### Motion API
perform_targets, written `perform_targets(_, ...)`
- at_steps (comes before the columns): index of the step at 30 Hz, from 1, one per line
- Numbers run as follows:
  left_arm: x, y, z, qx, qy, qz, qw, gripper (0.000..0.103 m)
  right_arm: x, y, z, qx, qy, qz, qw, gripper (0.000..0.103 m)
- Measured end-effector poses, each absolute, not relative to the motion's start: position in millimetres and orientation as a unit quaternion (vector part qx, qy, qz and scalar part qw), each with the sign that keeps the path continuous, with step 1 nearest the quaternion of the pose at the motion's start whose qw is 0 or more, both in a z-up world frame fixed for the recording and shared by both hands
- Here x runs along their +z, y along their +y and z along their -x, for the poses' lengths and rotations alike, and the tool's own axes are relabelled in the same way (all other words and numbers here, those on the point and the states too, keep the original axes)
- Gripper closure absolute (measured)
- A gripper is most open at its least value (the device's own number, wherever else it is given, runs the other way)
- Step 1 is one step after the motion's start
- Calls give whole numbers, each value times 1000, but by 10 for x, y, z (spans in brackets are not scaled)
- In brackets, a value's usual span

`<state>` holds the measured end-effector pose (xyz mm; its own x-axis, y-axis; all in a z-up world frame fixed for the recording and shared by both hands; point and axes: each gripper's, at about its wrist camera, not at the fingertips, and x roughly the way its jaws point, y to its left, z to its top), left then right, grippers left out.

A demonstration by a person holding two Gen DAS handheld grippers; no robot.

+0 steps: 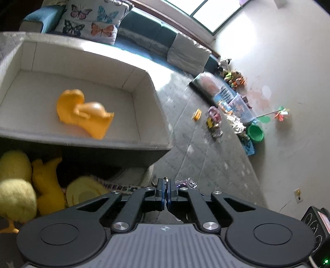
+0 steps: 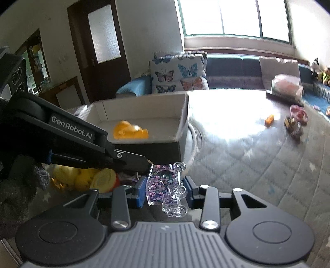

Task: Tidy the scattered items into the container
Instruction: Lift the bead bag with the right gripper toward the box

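Left wrist view: sits just behind its own fingers, tilted down and rolled, close above the box [image 1: 144, 142]; floor mat, sofa and window run off to the right. Right wrist view: also just behind its fingers, angled down, lower and level, facing the box [image 2: 181, 115] front-on with sofa and window behind. Shared: box, orange toy [image 1: 82, 112] [image 2: 130, 131] inside it, butterfly cushion [image 1: 92, 20] [image 2: 177, 74], yellow toys [image 1: 18, 185] [image 2: 82, 177] beside the box.

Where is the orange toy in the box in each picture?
Left wrist view: the orange toy lies on the floor of the white box, upper left of the picture.
Right wrist view: the orange toy sits left of centre, in the same box.
Shared landmark: the butterfly cushion behind the box.
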<state>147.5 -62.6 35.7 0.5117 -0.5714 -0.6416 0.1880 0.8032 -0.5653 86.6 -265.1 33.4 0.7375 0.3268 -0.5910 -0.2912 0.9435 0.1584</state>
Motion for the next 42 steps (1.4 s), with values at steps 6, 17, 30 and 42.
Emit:
perform_targets(6,650,-522,-1543,-230,416,232,849,100,600,-2586,-977,174,289,-19,941,66)
perform_targets(17,1137,-349,-1815,-226,366,240,870,100,1011,-2439,-1324,188,239,-16,953,66)
perform_targets(30,1217,-212,-2170,-212,338,248,883,100,1092,-2275,-1758,192,221,-8,956,66)
perform_targets(42,707,-193,-2509,-187,392,246,867,100,644,-2224,-2073,189,279,-14,941,66)
